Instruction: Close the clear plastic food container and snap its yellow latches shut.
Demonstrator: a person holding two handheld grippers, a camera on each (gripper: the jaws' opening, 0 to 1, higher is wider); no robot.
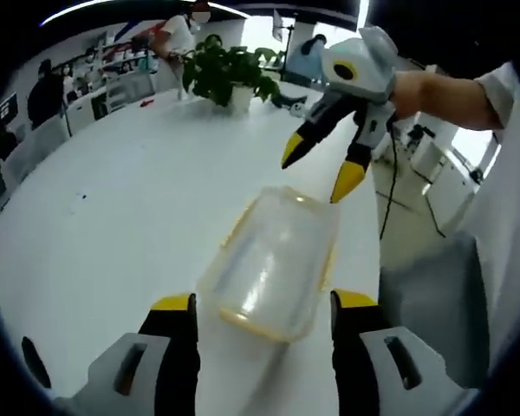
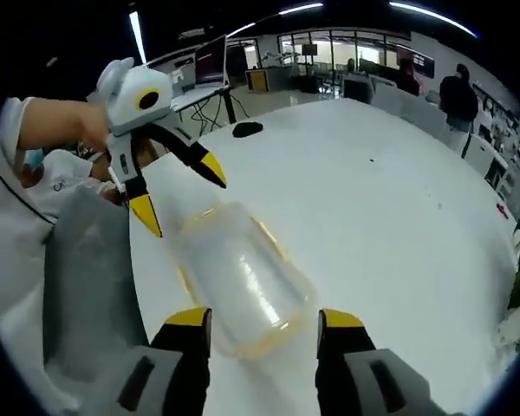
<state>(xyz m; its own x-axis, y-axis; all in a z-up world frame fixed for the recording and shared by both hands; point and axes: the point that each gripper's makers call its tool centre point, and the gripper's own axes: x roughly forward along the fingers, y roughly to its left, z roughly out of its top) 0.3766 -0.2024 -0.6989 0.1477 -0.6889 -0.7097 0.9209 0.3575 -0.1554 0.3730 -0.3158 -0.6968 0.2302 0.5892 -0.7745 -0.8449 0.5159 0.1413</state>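
left gripper (image 1: 264, 303): jaws spread wide, one each side of the container's near end, gripping nothing; I'm straddling it to steady it.
container (image 1: 273, 260): clear tub, yellow trim, lid looks seated; lies on the white table (image 1: 130, 199) near its edge, centre of view.
latches: can't tell if snapped.
right gripper (image 1: 323, 172): at 1 o'clock, parted and empty, tips just off the far end, lined up for that latch.
plant (image 1: 227, 74): 12 o'clock, well apart.

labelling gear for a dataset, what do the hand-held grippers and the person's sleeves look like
Each hand-held gripper, right and left, has a rounded white-grey body with a yellow-ringed dark disc, and black jaws tapering to yellow tips. A dark cable hangs from the right one. The person wears a white sleeve.
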